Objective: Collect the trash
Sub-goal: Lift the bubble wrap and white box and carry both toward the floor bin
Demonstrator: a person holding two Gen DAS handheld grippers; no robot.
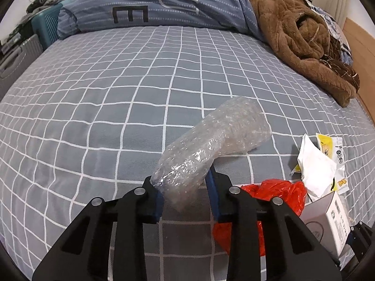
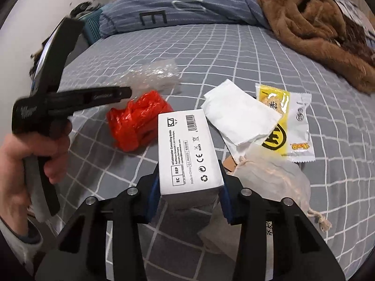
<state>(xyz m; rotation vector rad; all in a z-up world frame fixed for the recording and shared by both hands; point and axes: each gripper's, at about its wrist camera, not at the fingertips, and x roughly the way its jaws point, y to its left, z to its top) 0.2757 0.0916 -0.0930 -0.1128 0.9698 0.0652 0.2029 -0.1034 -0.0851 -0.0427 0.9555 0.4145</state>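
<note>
A clear bubble-wrap sleeve (image 1: 211,145) sticks out forward over the checked bed sheet (image 1: 105,105), with my left gripper (image 1: 181,178) shut on its near end. A white printed carton (image 2: 187,149) is clamped at its near end by my right gripper (image 2: 188,168). A crumpled red plastic bag (image 2: 136,121) lies between the two. To the right of the carton are a white paper piece (image 2: 239,114), a yellow snack wrapper (image 2: 288,121) and a translucent drawstring pouch (image 2: 274,180). In the right wrist view a hand (image 2: 35,149) holds the left gripper by its handle.
A brown fleece blanket (image 1: 300,35) is heaped at the far right of the bed. A blue striped duvet (image 1: 152,4) lies along the far edge. Suitcases (image 1: 25,49) stand beyond the bed's left side. A wooden board (image 1: 365,53) borders the right.
</note>
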